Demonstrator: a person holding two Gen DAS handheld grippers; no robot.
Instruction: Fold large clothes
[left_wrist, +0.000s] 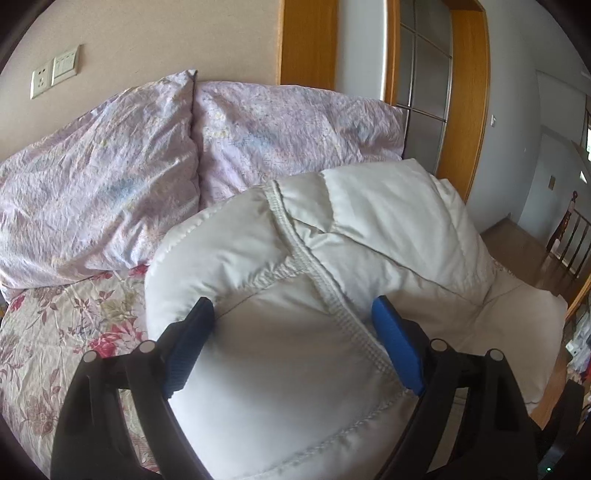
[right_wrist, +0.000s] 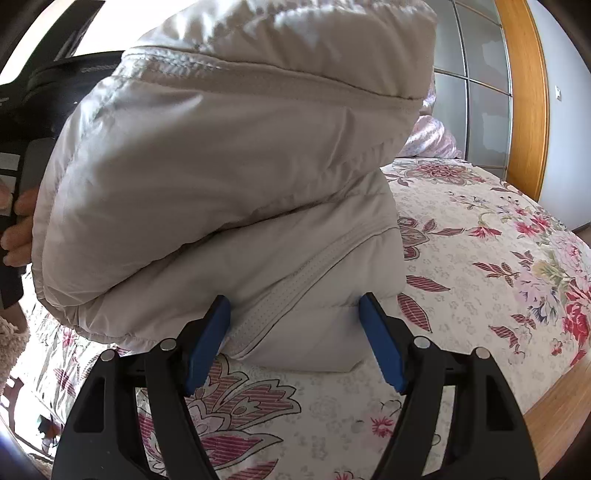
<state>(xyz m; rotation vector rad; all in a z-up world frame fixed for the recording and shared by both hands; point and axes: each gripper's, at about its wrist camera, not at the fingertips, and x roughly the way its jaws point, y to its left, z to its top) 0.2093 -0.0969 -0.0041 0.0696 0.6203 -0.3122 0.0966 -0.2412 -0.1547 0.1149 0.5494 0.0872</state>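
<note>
Both grippers, left (left_wrist: 291, 317) and right (right_wrist: 295, 317), clamp wide on the folded jacket (right_wrist: 221, 177), keeping its puffy bundle from springing open above the bed (right_wrist: 480, 258).

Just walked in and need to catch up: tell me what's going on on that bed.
A person with a gripper in each hand is folding a white puffer jacket on a floral bedspread. The jacket is already bundled into a thick stack. The left gripper and right gripper each straddle a padded part of it, jaws wide. Whether the pads press cannot be told.
</note>
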